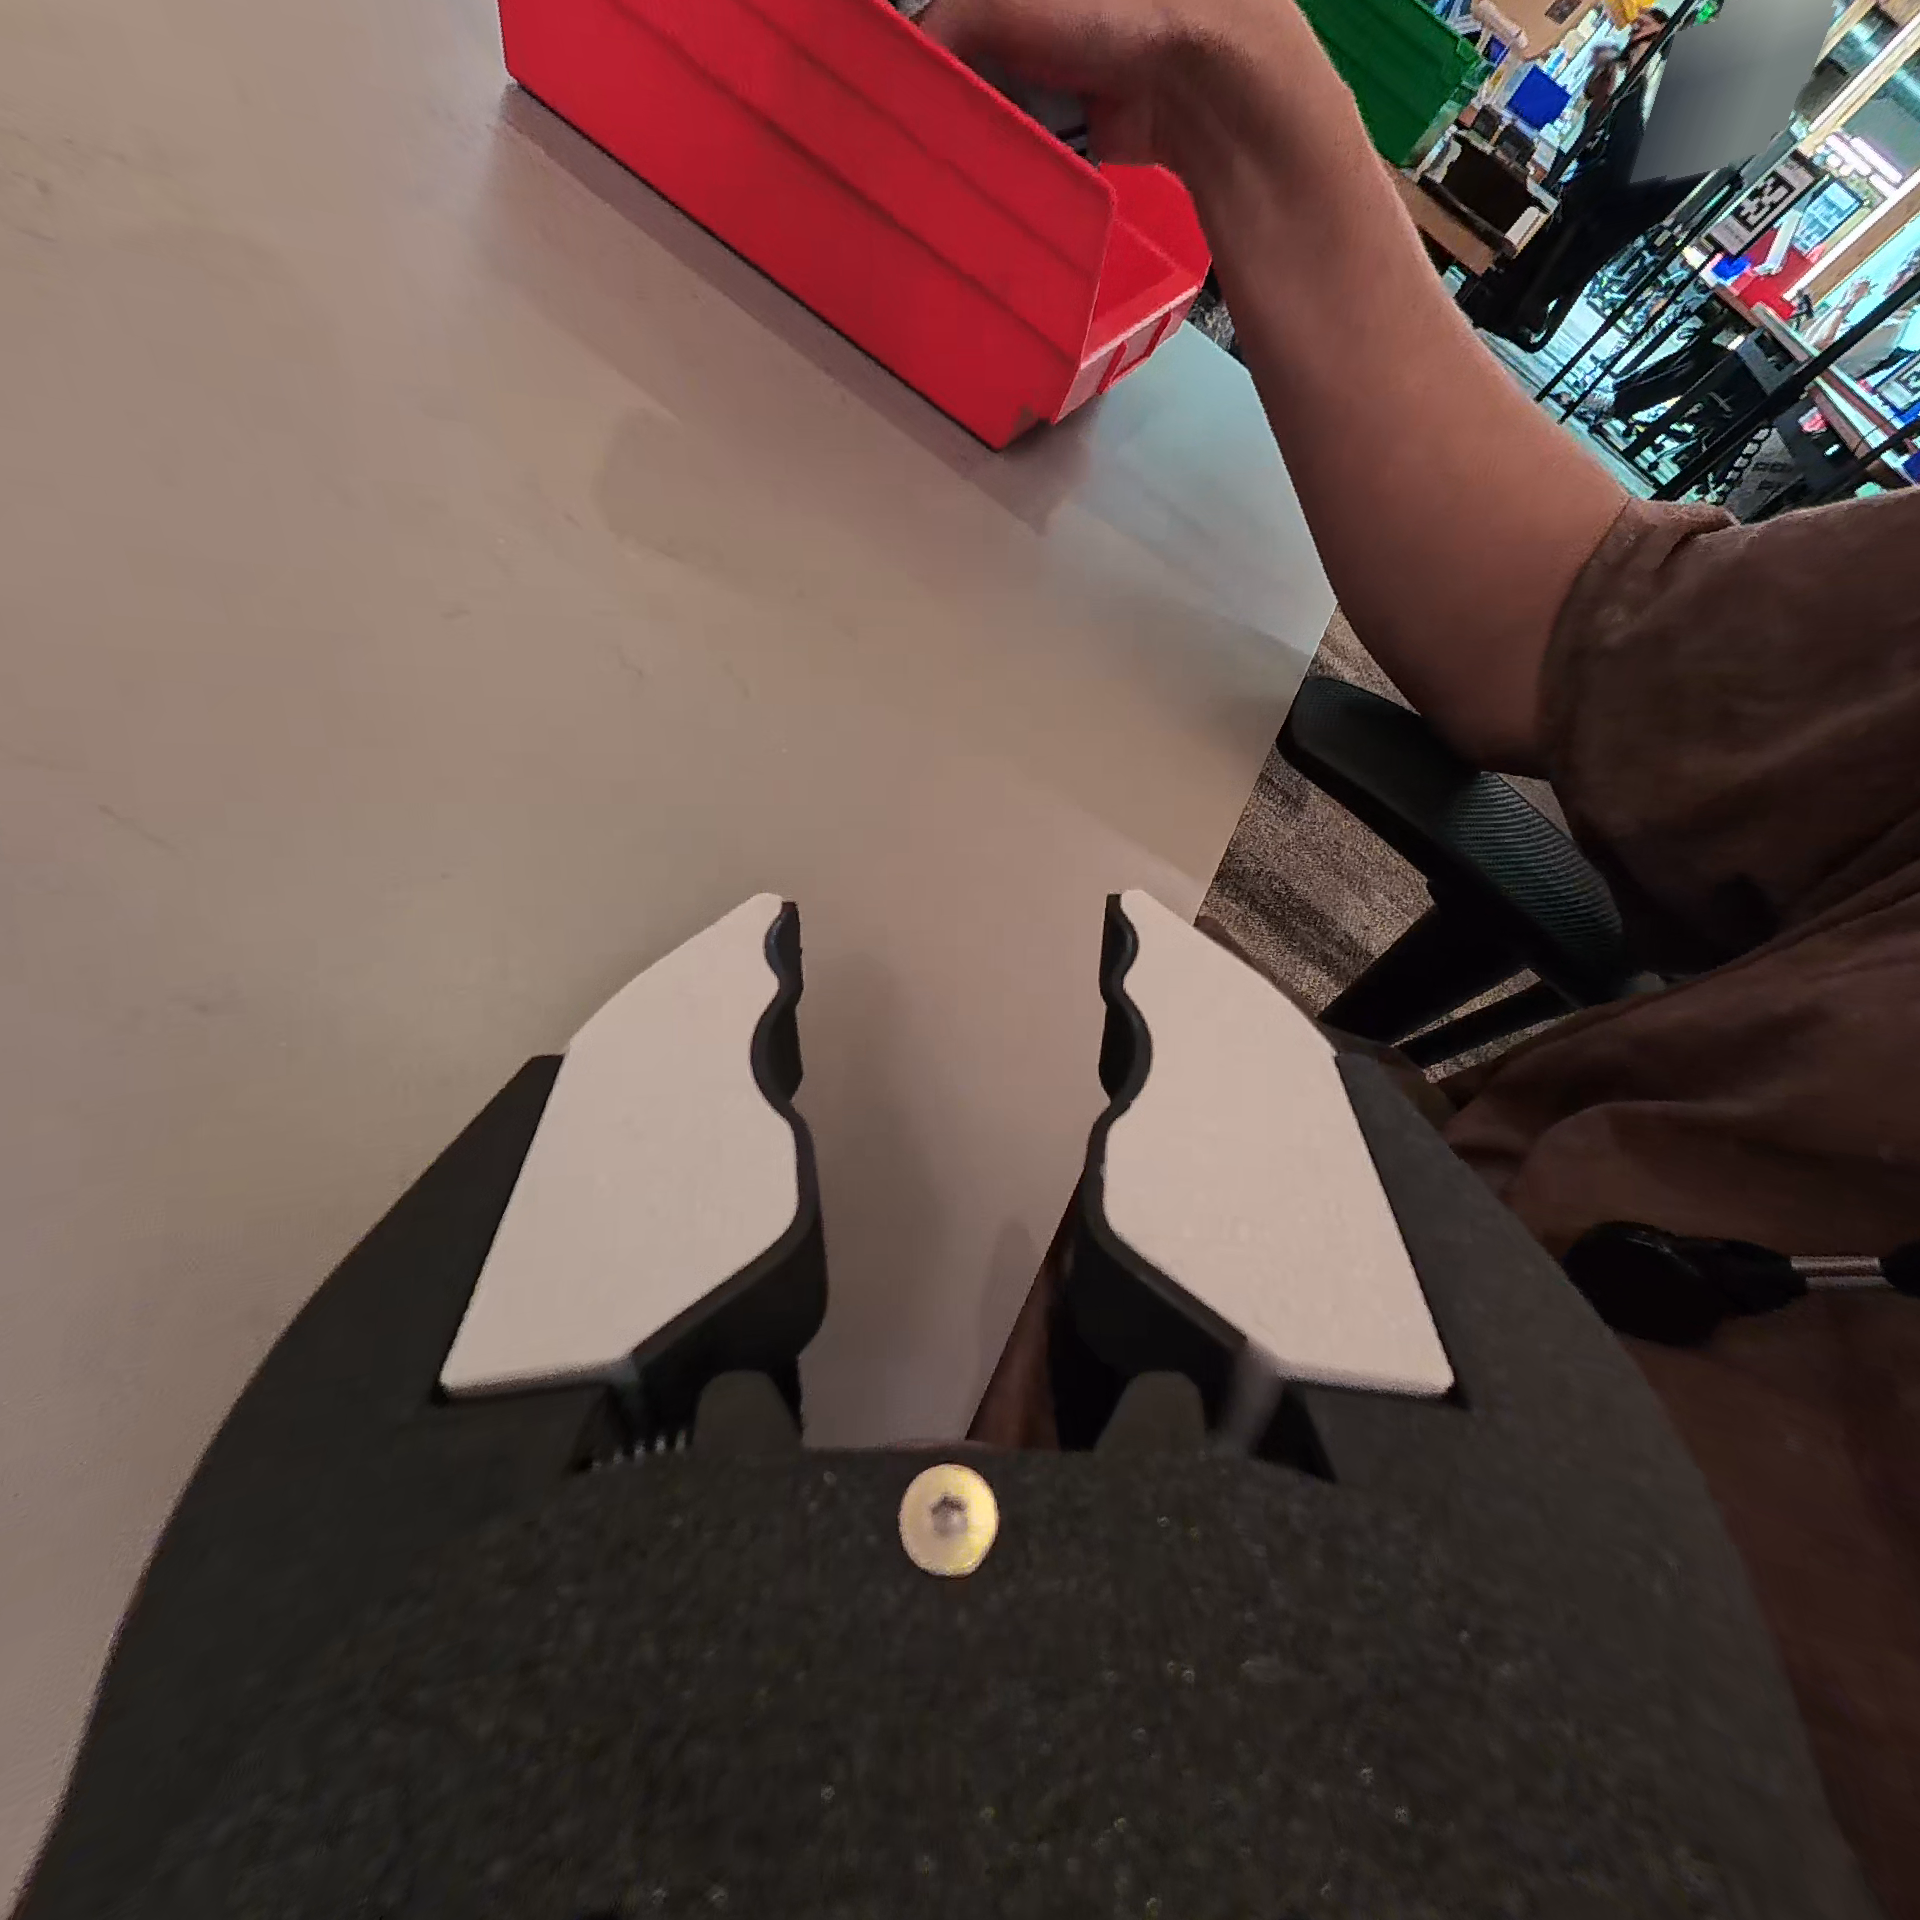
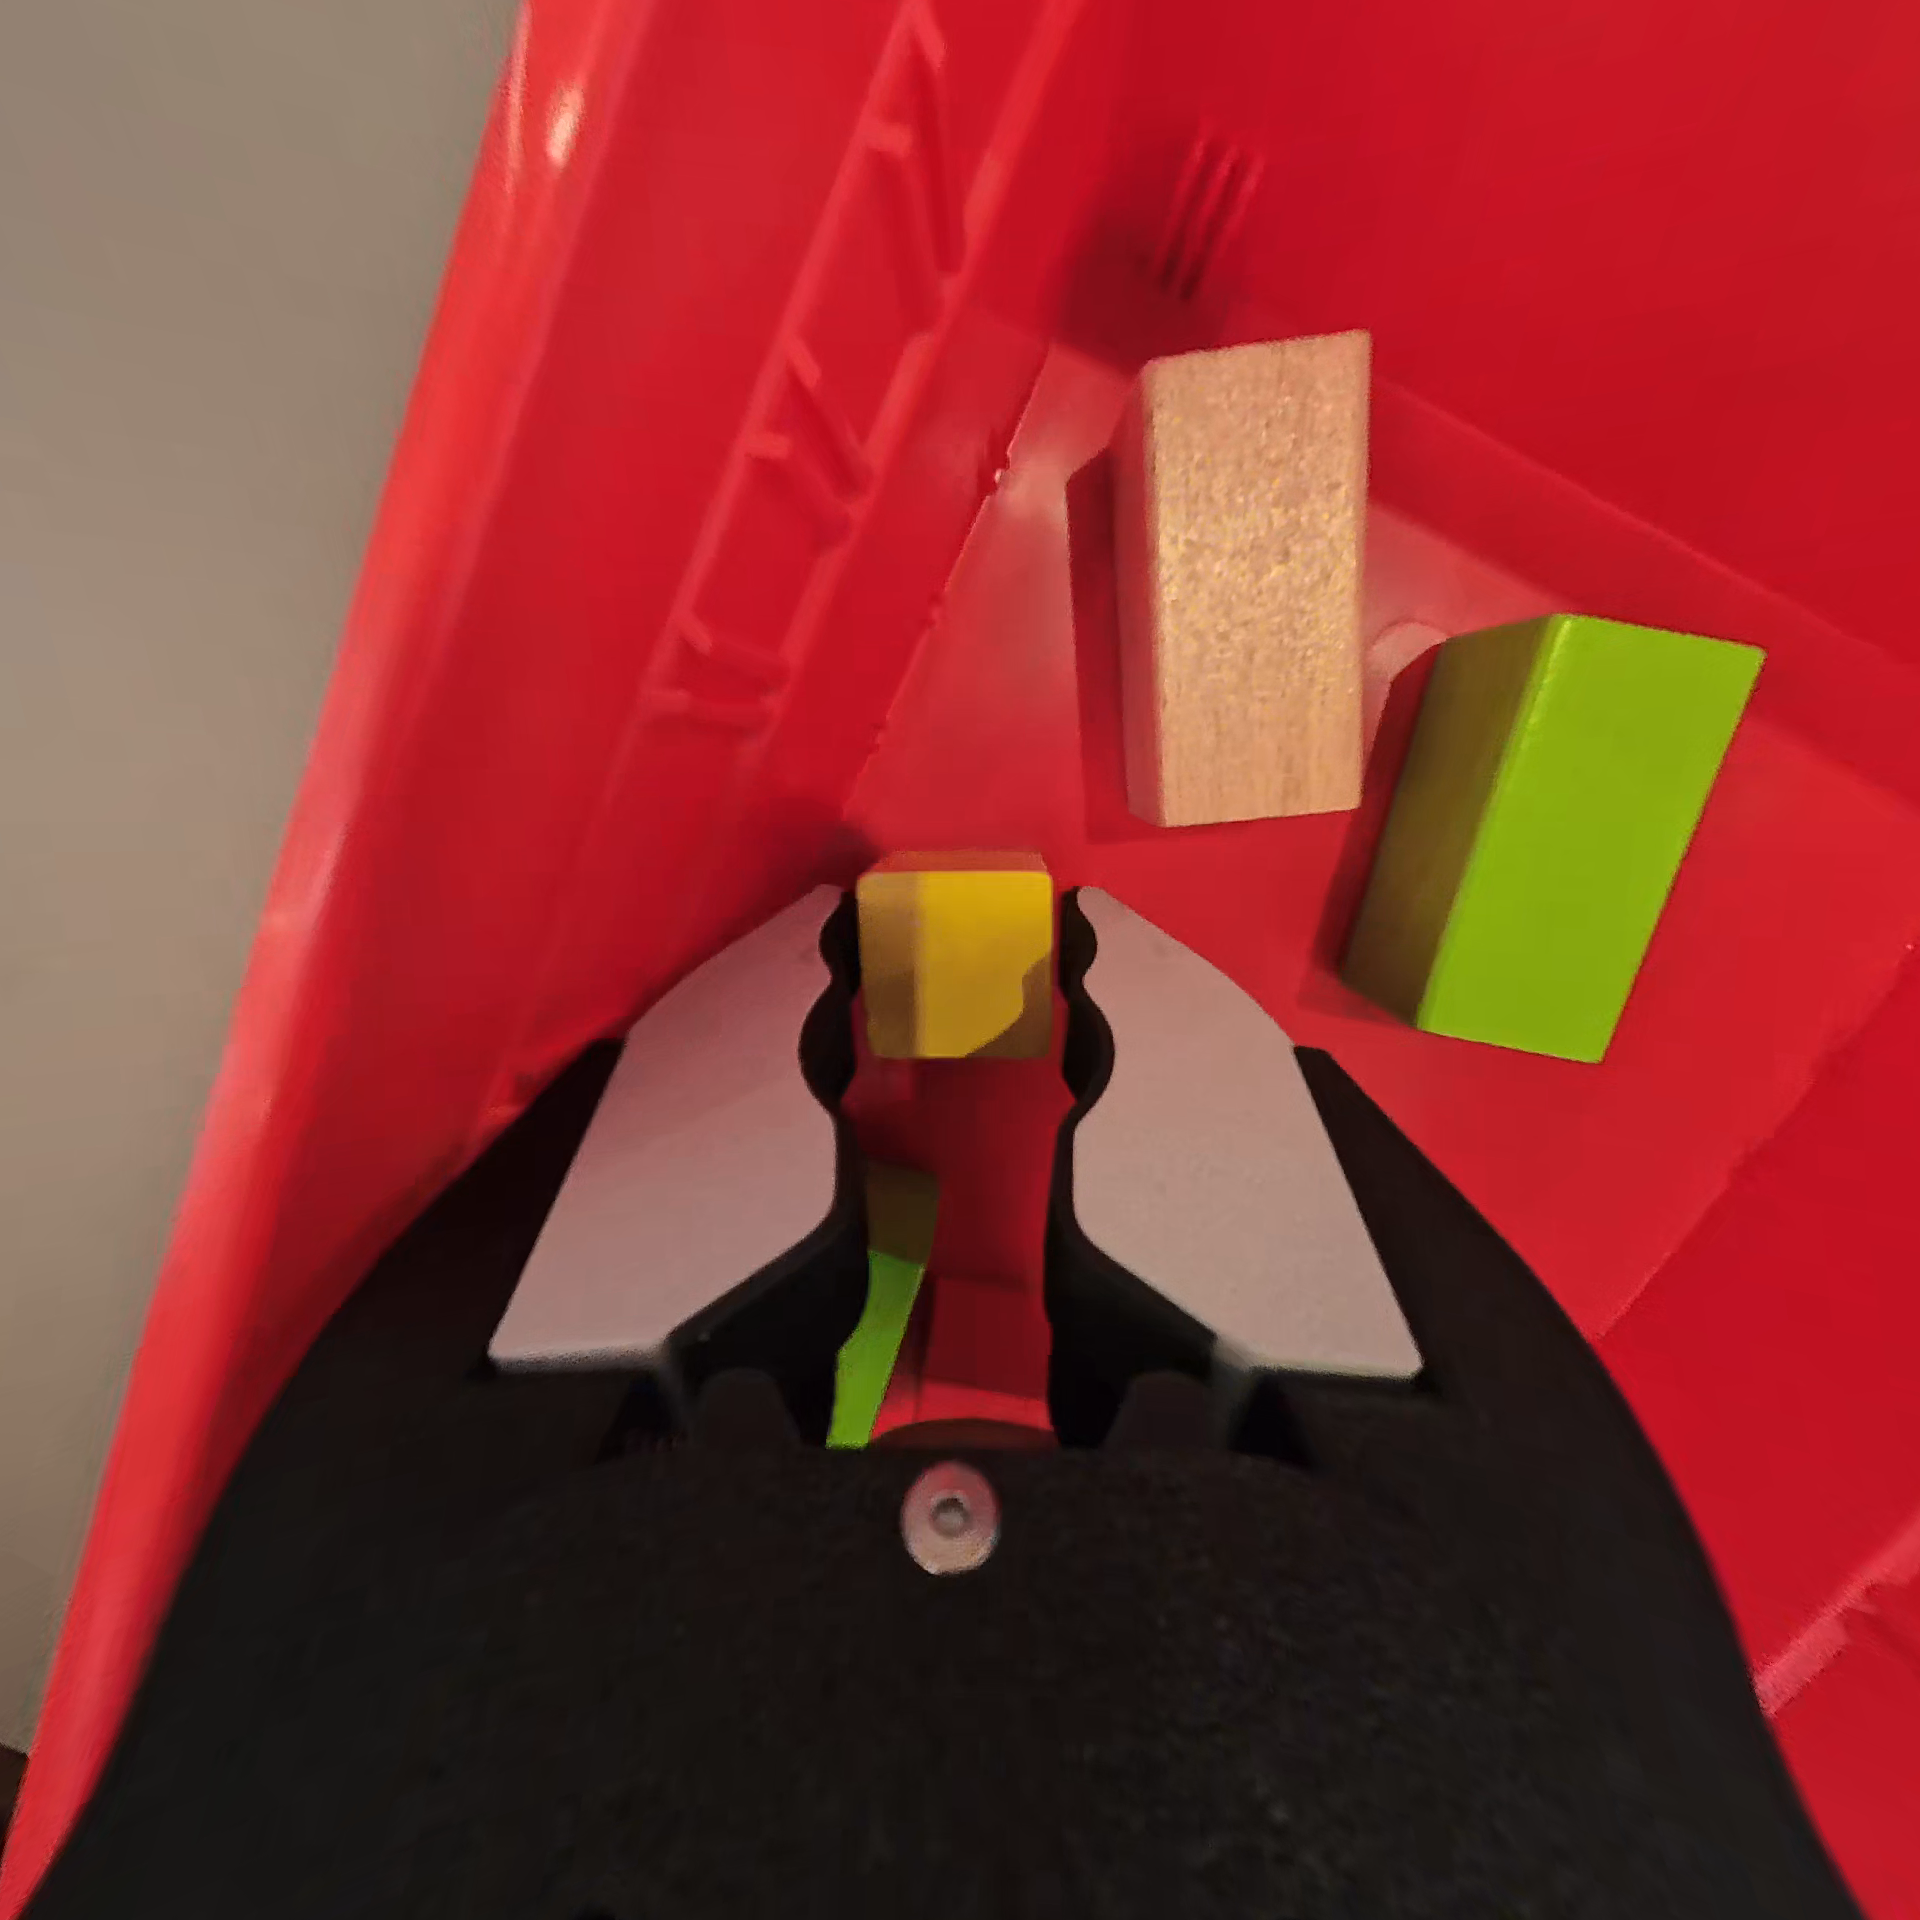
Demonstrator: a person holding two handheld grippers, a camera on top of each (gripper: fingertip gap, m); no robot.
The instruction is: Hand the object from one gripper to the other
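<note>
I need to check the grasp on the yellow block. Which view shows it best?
The right wrist view: the yellow block sits between the right gripper fingertips. The left wrist view doesn't show it.

No readable words, brands or numbers show in either view. The only sign-like mark is a black-and-white square-patterned tag (image 1: 1779, 200) mounted on a dark frame in the background at the upper right of the left wrist view; it carries a block pattern, not letters. The shelves (image 1: 1538, 73) behind it hold coloured boxes whose faces may bear print, but they are too small and blurred to tell. The red bin (image 2: 1558, 208) shows only moulded ribs, no lettering.
</note>
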